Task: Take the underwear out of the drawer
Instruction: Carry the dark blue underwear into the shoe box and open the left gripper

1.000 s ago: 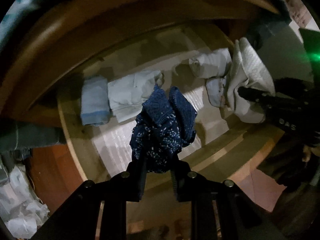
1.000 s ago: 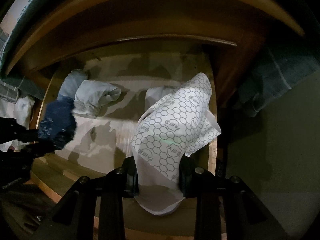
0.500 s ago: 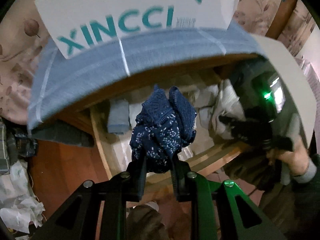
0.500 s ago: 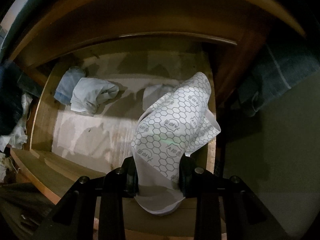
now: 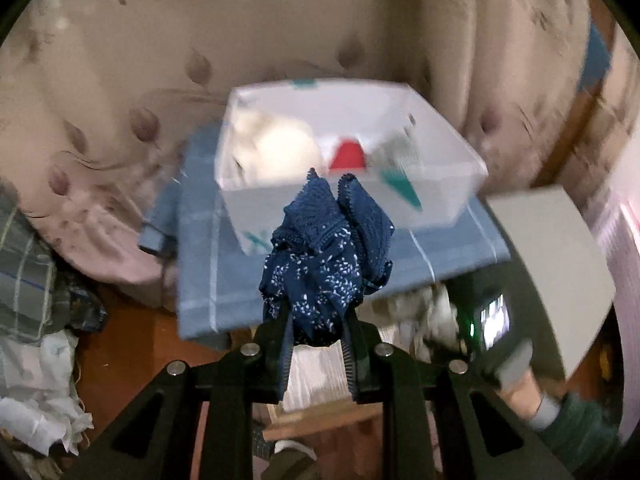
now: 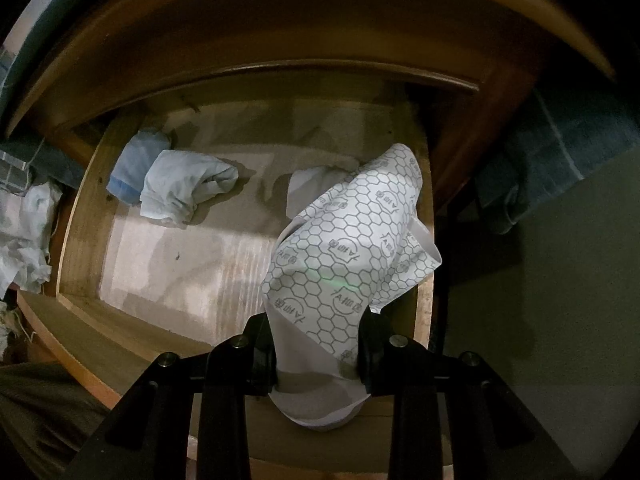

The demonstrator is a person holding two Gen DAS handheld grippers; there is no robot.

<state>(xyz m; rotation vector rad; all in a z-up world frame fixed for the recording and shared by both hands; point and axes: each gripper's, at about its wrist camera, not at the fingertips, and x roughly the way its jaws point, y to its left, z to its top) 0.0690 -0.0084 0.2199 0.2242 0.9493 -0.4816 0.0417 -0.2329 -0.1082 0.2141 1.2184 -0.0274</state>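
Observation:
My left gripper [image 5: 316, 332] is shut on dark blue speckled underwear [image 5: 324, 256], held up in the air in front of a white box [image 5: 440, 196] on a blue cloth. My right gripper [image 6: 318, 344] is shut on white underwear with a grey hexagon print [image 6: 348, 260], held above the right side of the open wooden drawer [image 6: 76, 248]. Inside the drawer lie a pale folded piece [image 6: 184, 188], a light blue piece [image 6: 134, 166] and a white piece [image 6: 312, 184] partly hidden behind the held one.
The white box holds a cream item [image 5: 280, 152] and a red one [image 5: 348, 156]. A blue cloth [image 5: 224, 264] covers the surface under it. A padded beige wall [image 5: 120, 60] stands behind. Crumpled white cloth [image 6: 24, 232] lies left of the drawer.
My left gripper has risen out of the drawer with the blue underwear, up to the white box on top. My right gripper has stayed over the drawer holding the hexagon-print piece.

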